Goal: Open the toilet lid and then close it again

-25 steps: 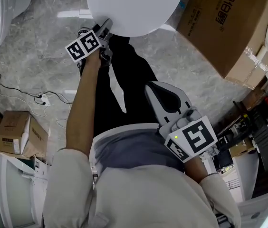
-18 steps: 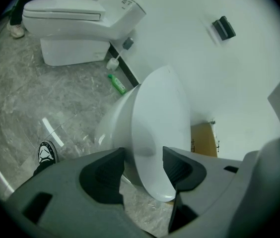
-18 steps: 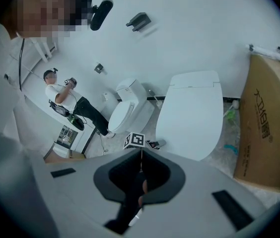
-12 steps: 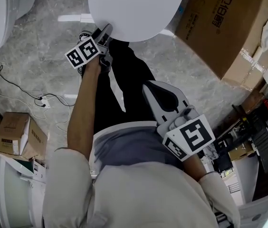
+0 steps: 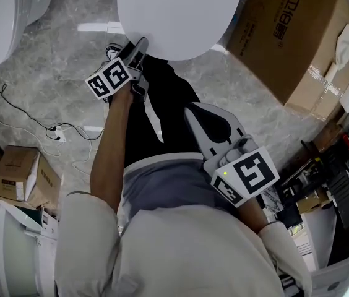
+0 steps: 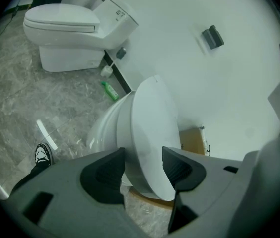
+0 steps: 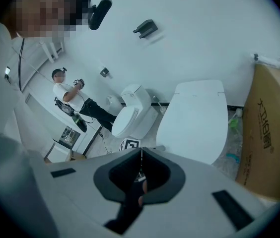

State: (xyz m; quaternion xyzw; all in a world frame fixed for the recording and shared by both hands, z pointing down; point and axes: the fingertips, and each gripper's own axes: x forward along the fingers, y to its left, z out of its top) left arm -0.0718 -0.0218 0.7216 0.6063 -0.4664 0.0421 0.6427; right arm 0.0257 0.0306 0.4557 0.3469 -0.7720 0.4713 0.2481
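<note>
Clamping one toilet lid is the left claw; right claw sits closed.

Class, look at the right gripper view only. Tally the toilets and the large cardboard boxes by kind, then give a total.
Toilets: 2, the near toilet and the far toilet
Large cardboard boxes: 1, the cardboard box at right
Total: 3

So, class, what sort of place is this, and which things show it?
Probably a showroom or storeroom for bathroom fittings, not a home bathroom: a second toilet stands near the one whose toilet lid the left gripper holds, with cardboard boxes on the floor.
</note>
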